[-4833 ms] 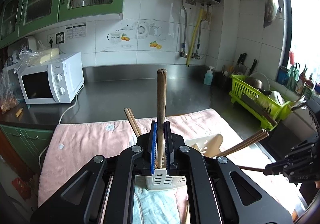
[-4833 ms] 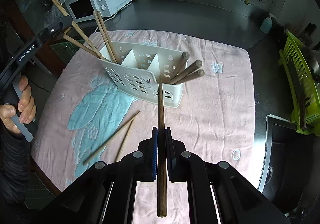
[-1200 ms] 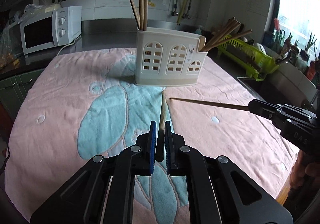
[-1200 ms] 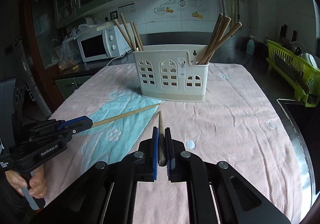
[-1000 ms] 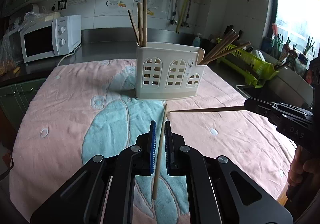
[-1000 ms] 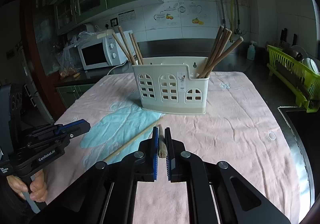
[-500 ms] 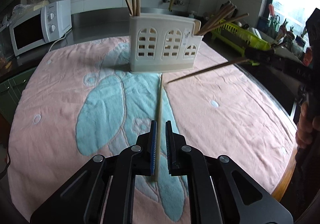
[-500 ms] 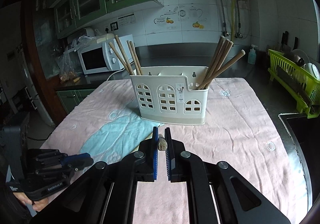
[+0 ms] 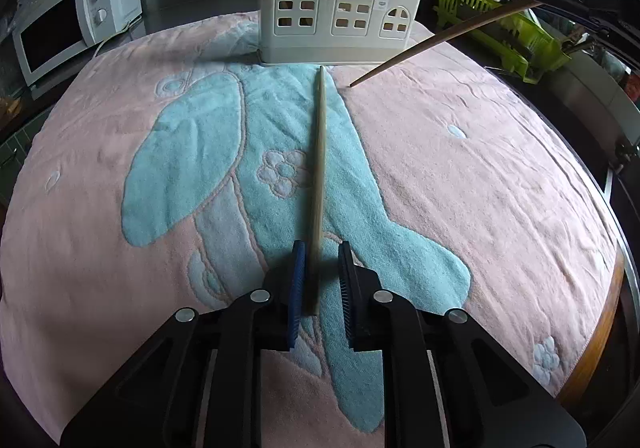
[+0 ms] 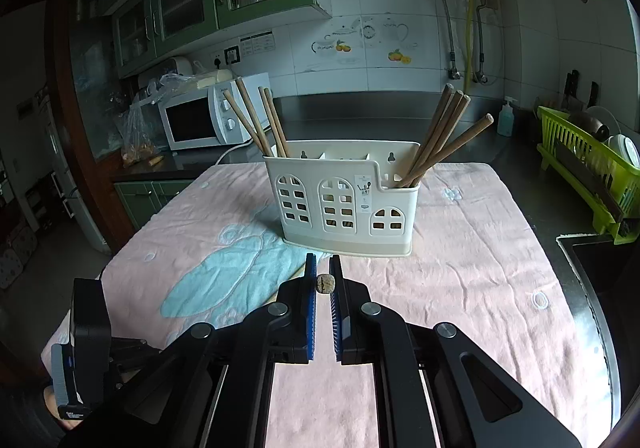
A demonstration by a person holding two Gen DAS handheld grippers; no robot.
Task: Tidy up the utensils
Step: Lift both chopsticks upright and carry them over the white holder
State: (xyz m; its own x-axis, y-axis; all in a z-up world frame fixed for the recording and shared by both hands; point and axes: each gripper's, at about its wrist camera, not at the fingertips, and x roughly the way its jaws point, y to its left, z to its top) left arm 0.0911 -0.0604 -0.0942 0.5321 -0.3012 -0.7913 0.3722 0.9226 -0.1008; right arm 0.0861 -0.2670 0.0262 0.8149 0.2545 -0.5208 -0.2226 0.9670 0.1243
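Left claw [image 9: 320, 280] has dropped low over the towel [image 9: 500, 175] since a second ago, jaws slightly apart around the pale chopstick [image 9: 318, 183], not clenched yet. That stick lies flat, long axis running straight ahead to the white holder [image 9: 336, 7]. So it's the left hand's pick. Right claw [image 10: 323, 284] is off to the side, clamped on a darker chopstick [image 10: 325, 283], seen end-on.

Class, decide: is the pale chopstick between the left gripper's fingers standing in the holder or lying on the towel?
Lying flat: the pale chopstick rests along the towel, outside the holder.
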